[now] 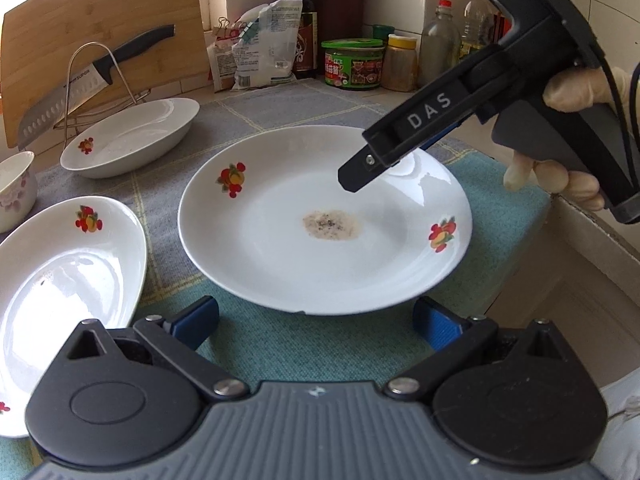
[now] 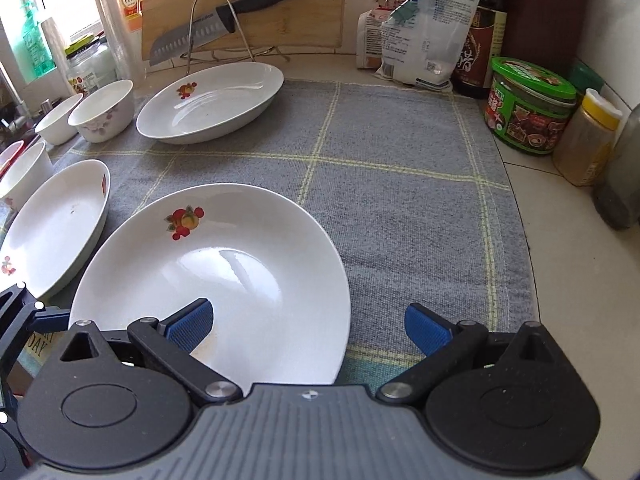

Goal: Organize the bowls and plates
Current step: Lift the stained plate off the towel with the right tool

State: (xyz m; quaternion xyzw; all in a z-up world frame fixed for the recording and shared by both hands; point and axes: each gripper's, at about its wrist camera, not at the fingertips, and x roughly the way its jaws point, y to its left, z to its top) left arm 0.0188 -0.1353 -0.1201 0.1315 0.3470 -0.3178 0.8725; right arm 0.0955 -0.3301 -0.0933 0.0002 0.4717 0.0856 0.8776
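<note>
A round white plate [image 1: 280,248] with fruit prints and a brown stain in its middle lies on the cloth, just ahead of my open left gripper [image 1: 316,326]. My right gripper [image 2: 310,326] is open over the plate's right rim [image 2: 224,272]; its left pad [image 2: 188,322] is above the plate and its right pad is over the cloth. In the left wrist view the right gripper [image 1: 360,176] hangs above the plate's far right edge. Two oval white dishes lie to the left [image 1: 60,280] and far left [image 1: 132,136].
Small white bowls [image 2: 102,110] stand at the left edge. A knife rack with a knife [image 2: 216,24] and a cutting board stand at the back. Bags, bottles and a green-lidded jar [image 2: 528,108] line the back right. The counter edge [image 1: 592,224] drops off at the right.
</note>
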